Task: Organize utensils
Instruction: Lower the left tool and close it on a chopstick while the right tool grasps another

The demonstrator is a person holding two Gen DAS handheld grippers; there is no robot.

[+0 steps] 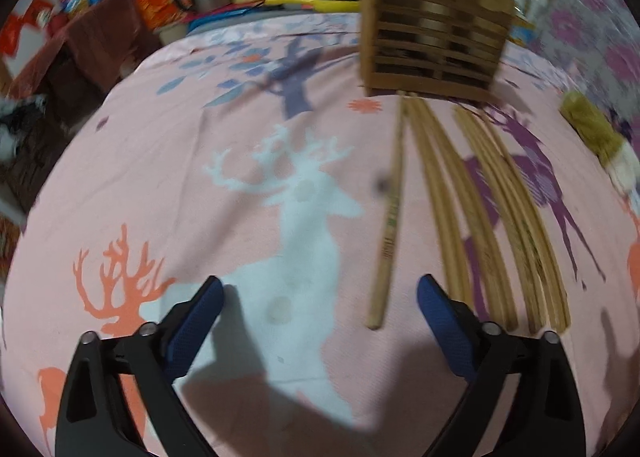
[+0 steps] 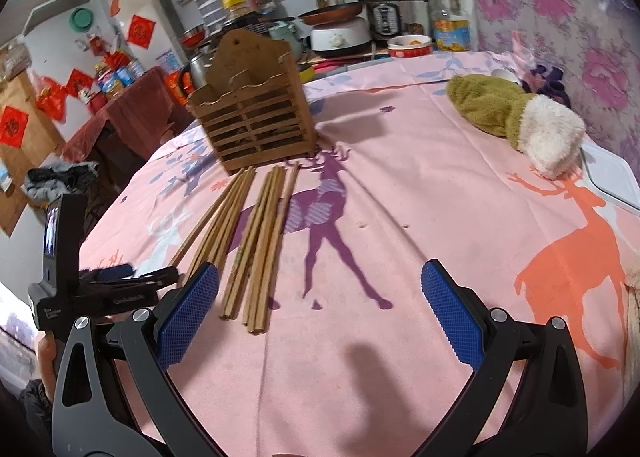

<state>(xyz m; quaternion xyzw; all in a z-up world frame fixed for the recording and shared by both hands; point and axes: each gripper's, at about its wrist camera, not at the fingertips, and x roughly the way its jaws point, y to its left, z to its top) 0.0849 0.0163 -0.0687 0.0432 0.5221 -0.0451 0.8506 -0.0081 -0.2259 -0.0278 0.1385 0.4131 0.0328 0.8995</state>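
Several wooden chopsticks (image 1: 472,217) lie side by side on the pink deer-print cloth (image 1: 200,161), pointing at a slatted wooden utensil holder (image 1: 432,29) that stands upright behind them. One chopstick (image 1: 390,225) lies apart, left of the rest. My left gripper (image 1: 320,293) is open and empty, just short of the chopsticks' near ends. In the right wrist view the chopsticks (image 2: 256,233) and holder (image 2: 256,117) sit at left centre. My right gripper (image 2: 320,277) is open and empty, its left finger beside the near ends. The left gripper (image 2: 108,281) shows at the far left.
A green and white plush mitt (image 2: 516,117) lies on the cloth at the right, with a white tray (image 2: 612,177) beyond it. Pots, a rice cooker (image 2: 340,35) and bottles crowd the back edge. A red-covered side table (image 2: 132,109) stands left.
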